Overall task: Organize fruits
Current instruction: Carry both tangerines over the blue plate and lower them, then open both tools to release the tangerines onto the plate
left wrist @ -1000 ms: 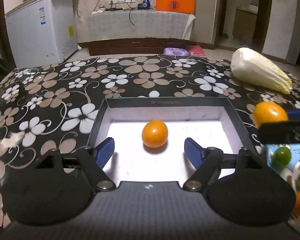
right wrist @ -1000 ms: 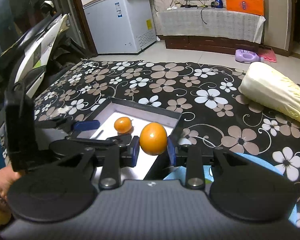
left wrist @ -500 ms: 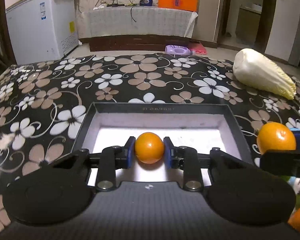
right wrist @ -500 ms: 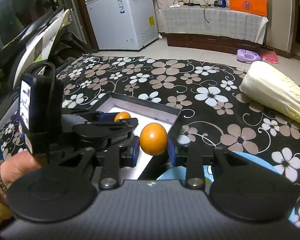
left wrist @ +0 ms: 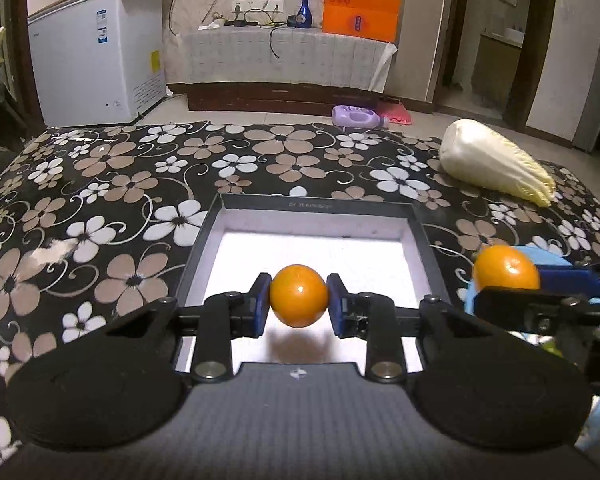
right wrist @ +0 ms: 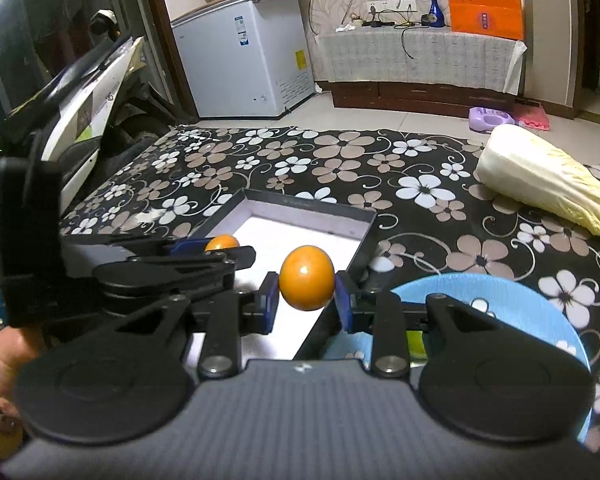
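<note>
My left gripper (left wrist: 299,305) is shut on an orange (left wrist: 299,295) and holds it a little above the white floor of the black-rimmed box (left wrist: 316,205); its shadow falls on the floor below. My right gripper (right wrist: 307,301) is shut on a second orange (right wrist: 307,276), held over the box's right wall (right wrist: 362,246) beside the blue bowl (right wrist: 512,300). In the left wrist view that second orange (left wrist: 505,268) shows at the right, in the right gripper's blue pads. From the right wrist view the left gripper and its orange (right wrist: 221,243) are at the left.
A pale napa cabbage (left wrist: 496,168) lies on the flowered black cloth (left wrist: 112,184) at the far right. Green fruit (right wrist: 416,338) shows in the blue bowl behind my right fingers. A person's hand (right wrist: 4,364) holds the left gripper. A white freezer (left wrist: 96,56) stands beyond the table.
My left gripper closed on the orange that lay in the box, then lifted it off the floor. The right gripper, still holding its orange, drifted slightly.
</note>
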Available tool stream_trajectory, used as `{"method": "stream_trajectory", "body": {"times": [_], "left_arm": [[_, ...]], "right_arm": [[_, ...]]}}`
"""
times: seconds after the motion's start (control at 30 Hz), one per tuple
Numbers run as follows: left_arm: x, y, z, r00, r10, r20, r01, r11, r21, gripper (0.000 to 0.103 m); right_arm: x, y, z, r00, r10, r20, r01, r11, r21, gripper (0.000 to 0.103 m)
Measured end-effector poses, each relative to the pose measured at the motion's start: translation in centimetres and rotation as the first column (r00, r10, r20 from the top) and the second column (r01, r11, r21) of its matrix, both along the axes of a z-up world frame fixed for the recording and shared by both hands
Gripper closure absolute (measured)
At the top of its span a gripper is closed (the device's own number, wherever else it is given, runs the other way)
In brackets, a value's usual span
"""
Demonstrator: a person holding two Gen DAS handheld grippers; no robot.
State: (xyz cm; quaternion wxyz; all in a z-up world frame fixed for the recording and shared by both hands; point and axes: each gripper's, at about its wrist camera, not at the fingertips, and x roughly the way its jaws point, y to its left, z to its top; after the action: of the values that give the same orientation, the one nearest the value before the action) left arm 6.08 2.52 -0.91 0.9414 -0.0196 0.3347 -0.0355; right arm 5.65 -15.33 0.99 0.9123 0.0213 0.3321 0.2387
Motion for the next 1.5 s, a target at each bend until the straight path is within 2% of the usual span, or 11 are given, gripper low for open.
{"method": "stream_trajectory", "body": {"times": [0.17,0.37,0.63,0.9,1.17,1.23,1.33,1.5], "left_arm": [[-1.9,-1.2,0.7,1.0,-0.024,0.005,0.024,1.0,-0.001,0.068],[-3.9,-4.6,1.0,0.994,-0.106,0.011,0.106,0.994,-0.001,0.068],[-5.1,-10.2,0.5,0.975,-0.222,0.005,0.222,0.975,-0.018,0.068],[-5.2,-14.4,-0.7,0.955,-0.295,-0.008,0.295,0.955,-0.021,0.068],[-5.4,-15.2,-0.8,0.943,-0.331,0.008,0.331,0.943,-0.037,0.068],[-5.6,-15.2,-0.7,0.933,-0.36,0.01,0.36,0.932,-0.049,0.068],[-6.4,-15.6,-0.6,0.92,-0.39,0.025,0.391,0.92,-0.017,0.068],[-7.1,-16.0,-0.7,0.904,-0.427,0.021,0.427,0.904,-0.006,0.068]], "right_arm": [[-1.5,-0.5,-0.1,1.0,-0.011,-0.004,0.011,1.0,0.009,0.07],[-3.2,-2.3,0.3,0.999,-0.051,0.005,0.051,0.999,0.012,0.07],[-4.2,-6.9,-0.2,0.988,-0.155,-0.007,0.155,0.988,-0.007,0.07],[-4.4,-10.9,-1.3,0.97,-0.241,-0.038,0.24,0.97,-0.027,0.07],[-4.1,-12.6,-2.2,0.957,-0.285,-0.059,0.282,0.958,-0.046,0.069],[-3.6,-12.8,-2.4,0.953,-0.296,-0.064,0.294,0.955,-0.047,0.07],[-2.5,-12.7,-3.0,0.951,-0.299,-0.082,0.295,0.954,-0.058,0.069],[-1.1,-12.0,-3.5,0.95,-0.304,-0.074,0.3,0.952,-0.065,0.068]]}}
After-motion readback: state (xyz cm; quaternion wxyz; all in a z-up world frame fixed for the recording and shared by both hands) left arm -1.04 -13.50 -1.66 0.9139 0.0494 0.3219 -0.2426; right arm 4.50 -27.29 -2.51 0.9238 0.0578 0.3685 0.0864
